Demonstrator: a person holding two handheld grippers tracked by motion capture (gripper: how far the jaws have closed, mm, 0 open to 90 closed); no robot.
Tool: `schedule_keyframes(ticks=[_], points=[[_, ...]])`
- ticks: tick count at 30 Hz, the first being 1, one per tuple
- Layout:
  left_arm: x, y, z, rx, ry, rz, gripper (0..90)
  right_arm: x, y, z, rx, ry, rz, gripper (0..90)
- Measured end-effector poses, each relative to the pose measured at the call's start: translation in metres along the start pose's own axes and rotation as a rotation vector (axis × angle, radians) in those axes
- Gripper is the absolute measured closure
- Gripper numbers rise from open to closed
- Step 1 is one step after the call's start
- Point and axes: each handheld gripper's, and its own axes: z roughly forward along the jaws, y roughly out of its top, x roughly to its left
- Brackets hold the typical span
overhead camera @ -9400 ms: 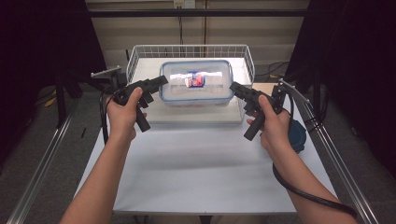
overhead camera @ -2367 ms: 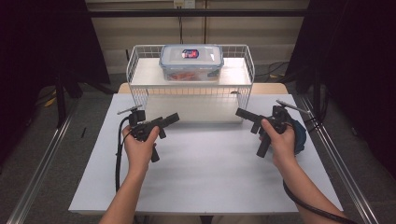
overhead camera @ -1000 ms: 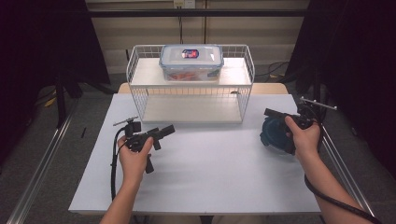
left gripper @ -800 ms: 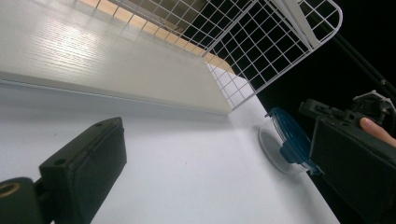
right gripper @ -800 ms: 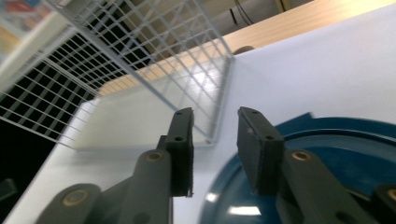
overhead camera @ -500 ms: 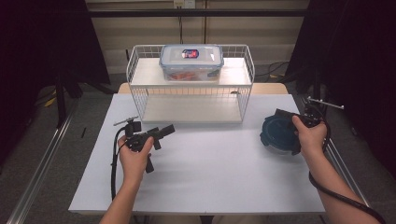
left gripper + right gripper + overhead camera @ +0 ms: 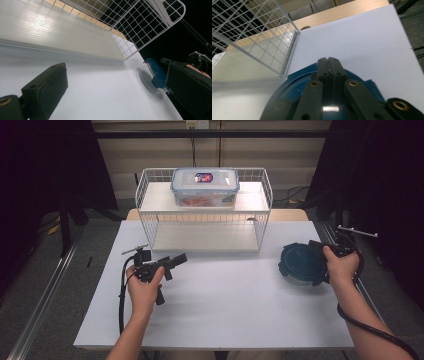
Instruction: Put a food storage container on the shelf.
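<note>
Round dark-blue lidded container (image 7: 301, 264) with a clear plastic base sits near the right edge of the white tabletop (image 7: 225, 305), just in front of the right front corner of the white wire rack (image 7: 205, 215). I have my right gripper (image 7: 320, 251) lying across the blue lid from the right-hand side. In the right gripper view its two black jaws stand pressed flat together over the lid; they have just been closing, and I see nothing caught between them. Whether the jaw tips actually touch the lid I cannot tell.

My left gripper (image 7: 172, 262) hangs above the left half of the tabletop, near the front left corner of the rack, pointing across towards the right edge. In the left gripper view its jaws stand wide apart with nothing between them, and past them I can see the blue-lidded container by the far edge with my right hand behind it.

On the top shelf of the rack rests a rectangular clear plastic box (image 7: 205, 186) with a clip-on lid, red contents showing through its wall. The rack's lower shelf sits at the back edge of the tabletop.
</note>
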Motion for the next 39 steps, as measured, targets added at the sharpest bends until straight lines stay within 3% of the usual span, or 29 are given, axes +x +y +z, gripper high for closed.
schedule_keyframes(ticks=[19,26,39], points=[[0.003,-0.002,0.005,0.023,0.025,0.014,4.1,-0.027,0.005,0.011,0.011,-0.07,-0.021,90.0],[0.003,-0.002,0.004,0.026,0.027,0.019,4.2,-0.041,0.001,0.008,0.009,-0.092,-0.002,90.0],[0.001,-0.001,0.005,0.017,0.008,0.0,4.8,-0.041,-0.005,0.005,0.002,-0.09,0.019,90.0]])
